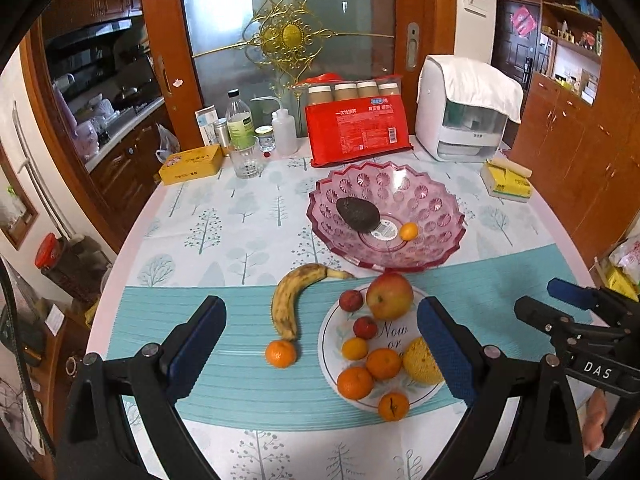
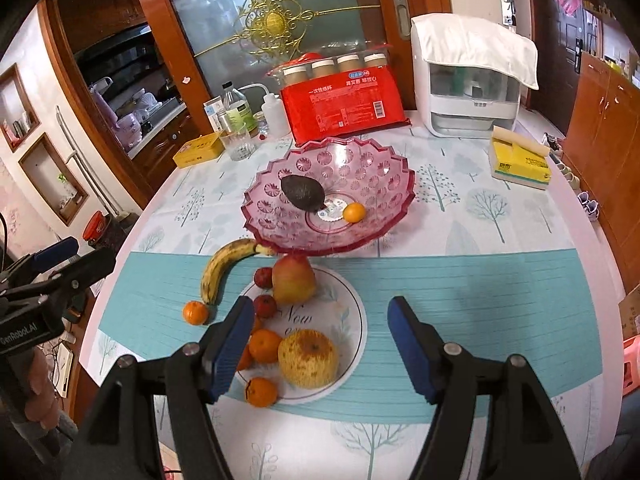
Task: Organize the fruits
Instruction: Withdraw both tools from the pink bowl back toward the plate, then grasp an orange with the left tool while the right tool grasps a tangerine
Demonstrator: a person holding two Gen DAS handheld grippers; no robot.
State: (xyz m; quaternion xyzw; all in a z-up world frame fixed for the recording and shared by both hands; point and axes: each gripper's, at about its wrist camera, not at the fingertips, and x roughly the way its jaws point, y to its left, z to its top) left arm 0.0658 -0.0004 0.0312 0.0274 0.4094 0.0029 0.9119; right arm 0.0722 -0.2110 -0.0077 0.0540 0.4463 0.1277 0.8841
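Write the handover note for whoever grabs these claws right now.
Left claw: open, empty, hovering above the banana and plate.
Right claw: open, empty, above the plate's right side.
Done: avocado and one small orange fruit sit in the pink bowl.
Left: banana and a tangerine on the mat; apple, yellow fruit, small red fruits and tangerines on the plate.

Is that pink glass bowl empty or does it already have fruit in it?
Not empty, but nearly: the pink bowl holds just a dark avocado and one small orange fruit. The rest sits outside it.
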